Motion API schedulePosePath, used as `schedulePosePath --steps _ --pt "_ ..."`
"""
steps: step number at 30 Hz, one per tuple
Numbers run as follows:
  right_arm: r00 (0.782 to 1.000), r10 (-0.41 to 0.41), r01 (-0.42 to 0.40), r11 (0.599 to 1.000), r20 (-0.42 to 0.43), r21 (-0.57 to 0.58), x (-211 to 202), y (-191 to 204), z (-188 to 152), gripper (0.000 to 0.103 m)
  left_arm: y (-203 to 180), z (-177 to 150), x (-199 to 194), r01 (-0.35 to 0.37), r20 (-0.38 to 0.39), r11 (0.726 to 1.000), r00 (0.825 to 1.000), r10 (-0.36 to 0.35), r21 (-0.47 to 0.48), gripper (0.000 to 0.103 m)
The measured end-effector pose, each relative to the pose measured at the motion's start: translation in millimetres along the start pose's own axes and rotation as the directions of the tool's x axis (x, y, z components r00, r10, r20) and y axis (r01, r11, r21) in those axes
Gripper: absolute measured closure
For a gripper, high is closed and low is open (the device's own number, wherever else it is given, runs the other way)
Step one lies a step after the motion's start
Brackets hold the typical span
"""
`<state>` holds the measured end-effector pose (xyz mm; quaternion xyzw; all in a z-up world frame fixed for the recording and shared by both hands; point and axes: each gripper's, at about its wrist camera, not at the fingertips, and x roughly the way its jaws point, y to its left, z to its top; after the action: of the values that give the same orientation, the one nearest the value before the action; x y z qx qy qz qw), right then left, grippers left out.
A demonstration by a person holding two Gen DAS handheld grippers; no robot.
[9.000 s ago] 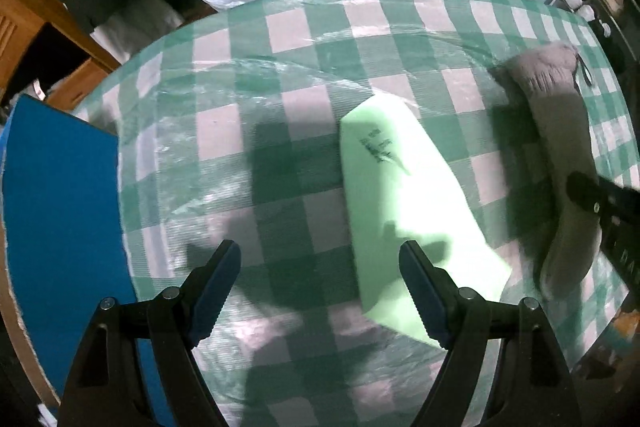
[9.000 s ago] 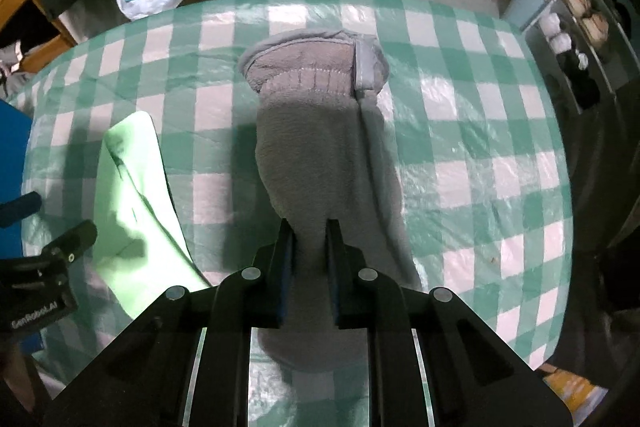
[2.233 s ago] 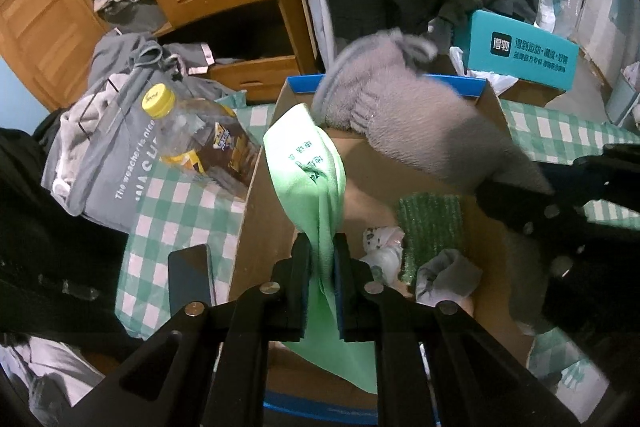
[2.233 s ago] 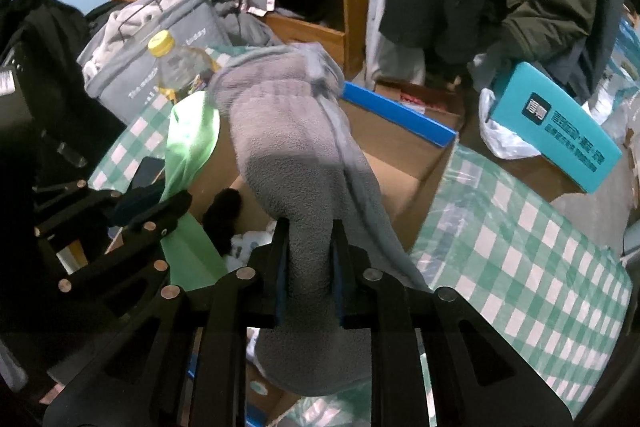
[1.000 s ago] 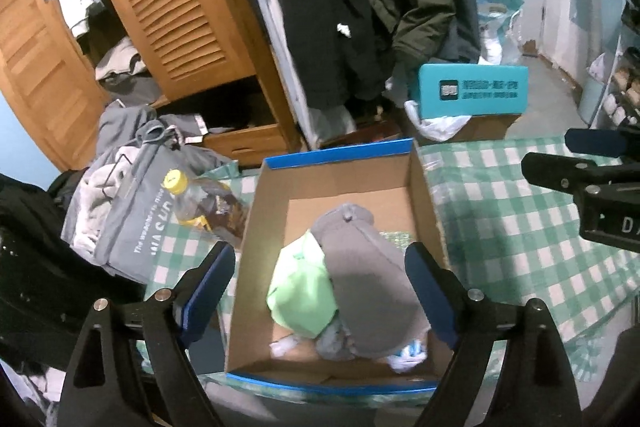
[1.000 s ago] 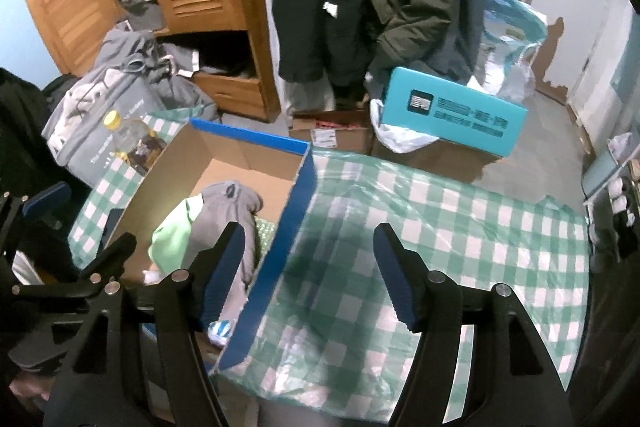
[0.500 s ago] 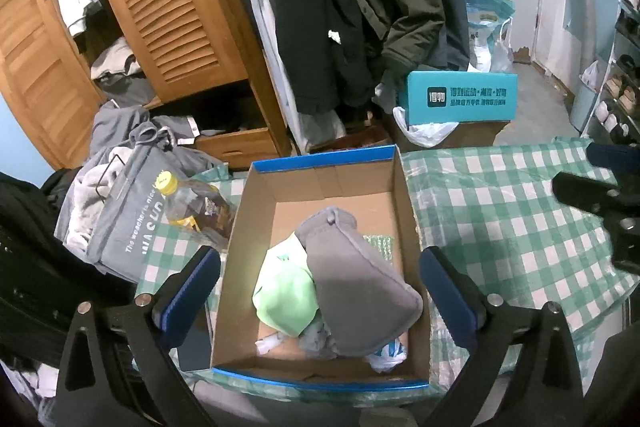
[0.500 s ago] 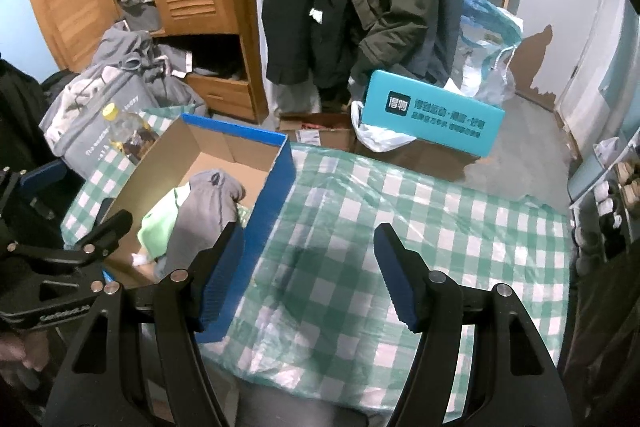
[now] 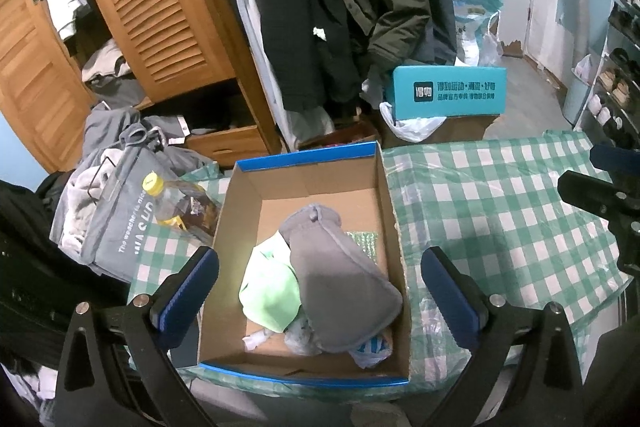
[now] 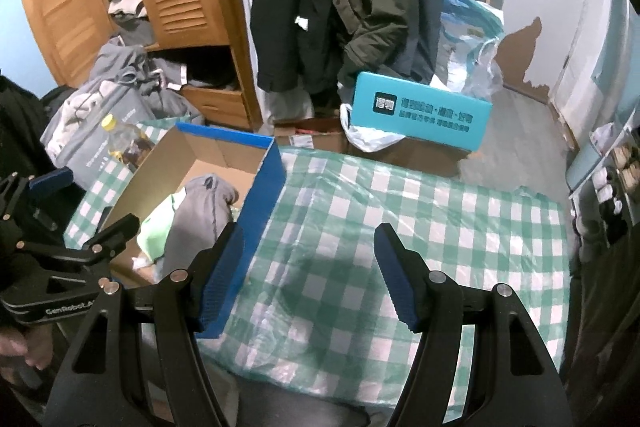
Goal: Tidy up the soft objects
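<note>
Grey sock [image 9: 340, 275] lies in the cardboard box [image 9: 390, 187], draped over the green cloth [image 9: 270, 287] and mounded near the box's right wall. Piled this high, it could slide out if the box is nudged. Left gripper [image 9: 320, 291] and right gripper [image 10: 306, 269] hang wide open above, empty.

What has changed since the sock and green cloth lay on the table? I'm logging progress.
Both left the checked tablecloth and now lie in the cardboard box: the grey sock on top of the green cloth. Both tongs, left and right, let go, stand open and have drawn back higher. The box, oil bottle and teal box stayed put.
</note>
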<state>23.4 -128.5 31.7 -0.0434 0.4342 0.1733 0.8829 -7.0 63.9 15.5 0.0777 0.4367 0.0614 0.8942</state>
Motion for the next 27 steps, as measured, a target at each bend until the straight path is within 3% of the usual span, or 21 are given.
schedulePosePath --steps 6,27 --pt "1.000 -0.010 0.010 0.999 -0.025 0.032 10.3 -10.5 -6.5 0.037 -7.3 -1.2 16.4 -0.017 -0.073 1.000 0.997 0.018 0.011 0.001" --pt "1.000 -0.013 0.013 1.000 -0.020 0.025 2.1 -14.4 -13.5 0.037 -21.4 -0.6 5.3 -0.009 -0.053 0.999 0.999 0.012 0.045 0.001"
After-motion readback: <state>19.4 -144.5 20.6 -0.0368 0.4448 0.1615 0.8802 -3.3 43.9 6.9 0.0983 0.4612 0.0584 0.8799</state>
